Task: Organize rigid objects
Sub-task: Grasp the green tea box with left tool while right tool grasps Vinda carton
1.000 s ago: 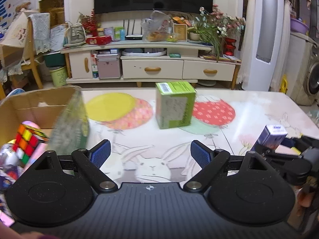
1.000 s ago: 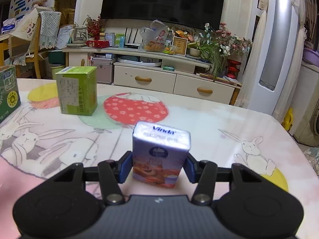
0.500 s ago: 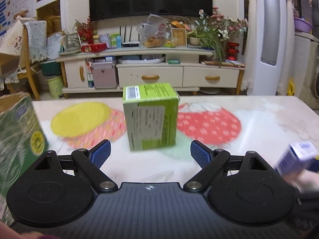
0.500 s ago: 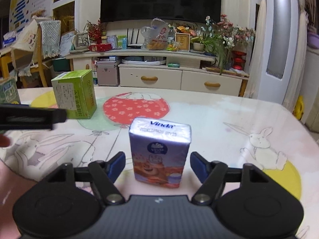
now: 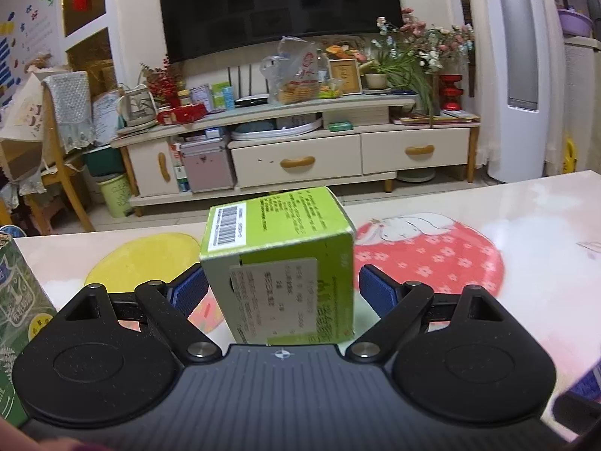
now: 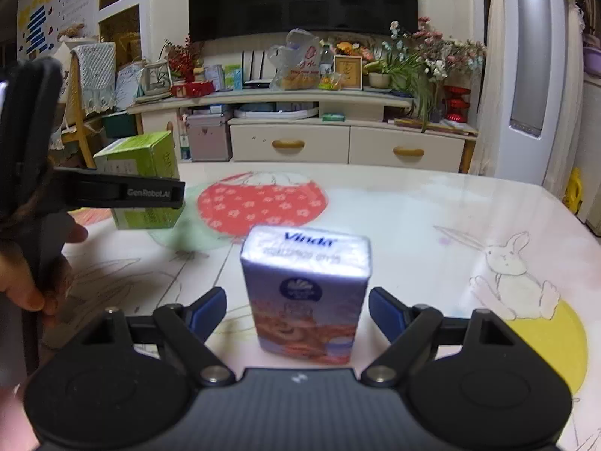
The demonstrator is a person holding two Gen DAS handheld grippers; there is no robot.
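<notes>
A light green box [image 5: 281,263] with a barcode and a white label stands on the table between my left gripper's [image 5: 282,292] open fingers; small gaps show on both sides. The box also shows in the right wrist view [image 6: 144,184], partly behind the left gripper's finger [image 6: 124,191]. A blue Vinda tissue pack [image 6: 306,293] stands upright on the table between my right gripper's [image 6: 297,314] open fingers, untouched. A blurred piece of the pack [image 5: 586,383] shows at the lower right of the left wrist view.
A dark green box [image 5: 18,319] stands at the left edge beside the left gripper. The table [image 6: 432,218] has a cartoon rabbit cover. Beyond its far edge stand a TV cabinet [image 5: 300,150] and a wooden chair [image 5: 56,173].
My left gripper swung away from the cardboard box and moved forward until the light green box sits between its fingers. My right gripper opened and let go of the tissue pack.
</notes>
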